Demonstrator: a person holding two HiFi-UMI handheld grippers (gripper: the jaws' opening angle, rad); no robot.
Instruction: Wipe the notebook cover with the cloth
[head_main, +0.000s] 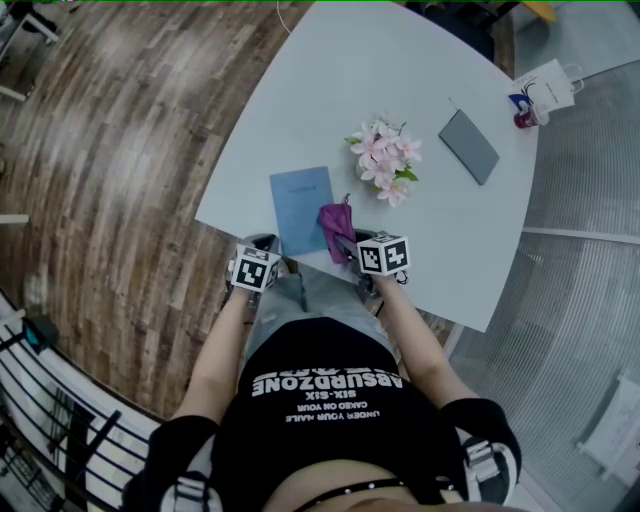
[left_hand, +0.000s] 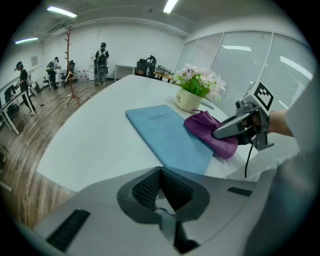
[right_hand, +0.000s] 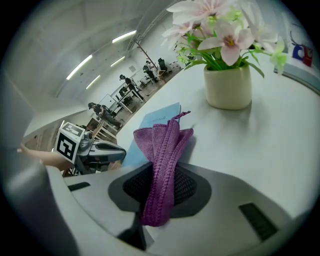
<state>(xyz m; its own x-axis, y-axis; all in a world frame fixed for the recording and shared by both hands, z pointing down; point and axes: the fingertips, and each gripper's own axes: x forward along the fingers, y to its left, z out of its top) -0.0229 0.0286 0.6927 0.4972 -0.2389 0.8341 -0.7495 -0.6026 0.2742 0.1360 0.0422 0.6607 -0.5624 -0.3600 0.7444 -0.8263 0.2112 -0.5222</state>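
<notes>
A blue notebook (head_main: 302, 208) lies flat near the table's front edge, also in the left gripper view as the notebook (left_hand: 167, 136). A folded purple cloth (right_hand: 162, 162) is pinched between the jaws of my right gripper (right_hand: 159, 205); its free end rests by the notebook's right edge, seen as the cloth (head_main: 337, 228) and the cloth (left_hand: 212, 131). The right gripper (head_main: 362, 258) hangs at the table edge. My left gripper (head_main: 262, 264) hovers at the table's front edge by the notebook's near left corner. The left gripper (left_hand: 162, 200) is shut with nothing in it.
A white pot of pink flowers (head_main: 385, 160) stands just behind the cloth. A dark grey slab (head_main: 468, 146) lies farther right on the white table (head_main: 400, 60). A white paper bag (head_main: 548, 86) sits on the floor by the table's far right corner. Several people stand far off.
</notes>
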